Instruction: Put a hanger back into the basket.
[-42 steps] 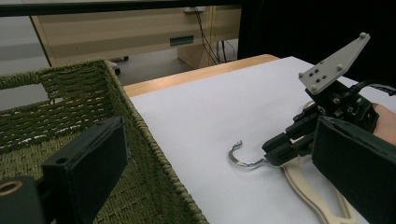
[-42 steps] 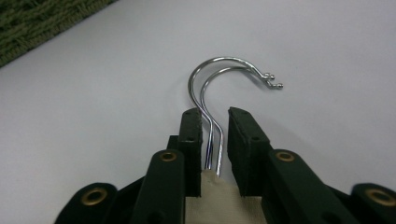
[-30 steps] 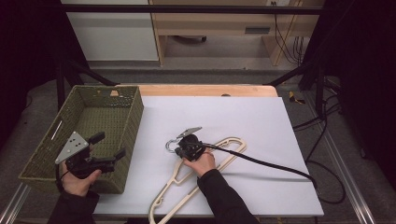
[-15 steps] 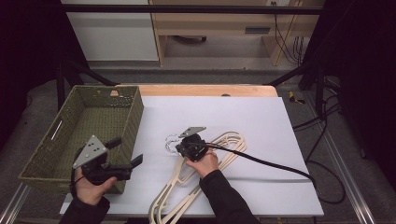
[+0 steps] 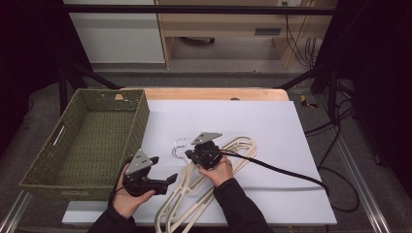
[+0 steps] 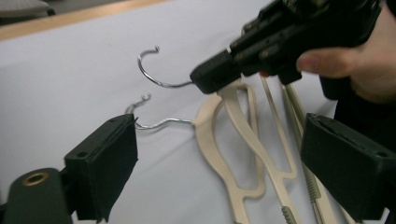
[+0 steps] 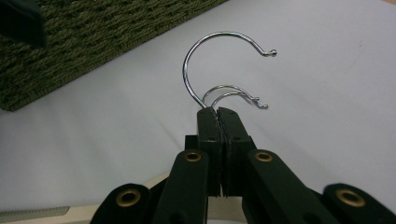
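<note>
Several cream plastic hangers [image 5: 246, 144] with wire hooks [image 5: 178, 148] lie in a pile on the white table top [image 5: 272, 126]. My right gripper [image 5: 189, 154] is shut on the neck of the top hanger, just below its wire hook [image 7: 219, 44], and holds that end raised off the sheet. Two more hooks [image 7: 236, 93] lie underneath it. My left gripper [image 5: 163, 169] is open, near the table's front edge, with its jaws pointing at the pile. A lower hanger's neck [image 6: 205, 135] lies ahead between the open fingers [image 6: 105, 170], untouched. The right gripper [image 6: 219, 74] shows there too, clamped on the upper hanger.
A green woven basket [image 5: 137, 124] stands at the left of the table, with nothing visible inside; its wall [image 7: 93, 37] is close to the hooks. A black cable [image 5: 286, 172] trails right from the right gripper. The far half of the white sheet is bare.
My left gripper has moved right, from the basket's front corner to beside the hangers. The right gripper has stayed shut on the top hanger's neck, and the pile has shifted slightly.
</note>
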### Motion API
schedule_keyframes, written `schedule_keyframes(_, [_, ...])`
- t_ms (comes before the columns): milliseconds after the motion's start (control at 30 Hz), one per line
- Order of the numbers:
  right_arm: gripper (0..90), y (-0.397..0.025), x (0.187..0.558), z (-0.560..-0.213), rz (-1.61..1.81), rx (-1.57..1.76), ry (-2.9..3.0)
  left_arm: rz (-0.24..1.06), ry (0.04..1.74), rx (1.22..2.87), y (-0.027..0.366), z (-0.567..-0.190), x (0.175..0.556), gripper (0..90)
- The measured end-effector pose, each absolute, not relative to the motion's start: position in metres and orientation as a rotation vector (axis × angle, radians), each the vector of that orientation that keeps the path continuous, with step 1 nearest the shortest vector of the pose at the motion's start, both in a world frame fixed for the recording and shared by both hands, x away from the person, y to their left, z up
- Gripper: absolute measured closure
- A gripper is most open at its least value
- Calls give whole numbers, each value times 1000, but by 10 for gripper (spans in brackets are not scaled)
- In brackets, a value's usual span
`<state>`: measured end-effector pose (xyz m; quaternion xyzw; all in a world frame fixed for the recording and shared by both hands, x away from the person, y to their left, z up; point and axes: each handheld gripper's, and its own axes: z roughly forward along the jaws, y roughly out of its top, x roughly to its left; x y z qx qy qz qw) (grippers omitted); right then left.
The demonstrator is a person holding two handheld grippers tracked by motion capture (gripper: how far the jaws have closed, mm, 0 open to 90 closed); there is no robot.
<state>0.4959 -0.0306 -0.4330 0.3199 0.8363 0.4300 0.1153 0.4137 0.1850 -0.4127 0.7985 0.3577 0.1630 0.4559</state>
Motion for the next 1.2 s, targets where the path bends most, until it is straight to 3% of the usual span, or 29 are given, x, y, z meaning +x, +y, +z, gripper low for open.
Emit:
schedule_keyframes(300, [895, -36, 493, -430, 1277, 890, 2458, 277, 897, 2024, 158, -436, 436, 269])
schedule_keyframes(800, [894, -46, 484, -424, 1315, 860, 2430, 16, 925, 2021, 128, -455, 454, 698])
schedule_keyframes(1067, [872, -57, 475, -416, 1307, 847, 2411, -3, 944, 1987, 121, -451, 448, 741])
schedule_keyframes(1200, [759, -74, 467, -409, 1332, 854, 2383, 4, 948, 1970, 117, -447, 442, 760])
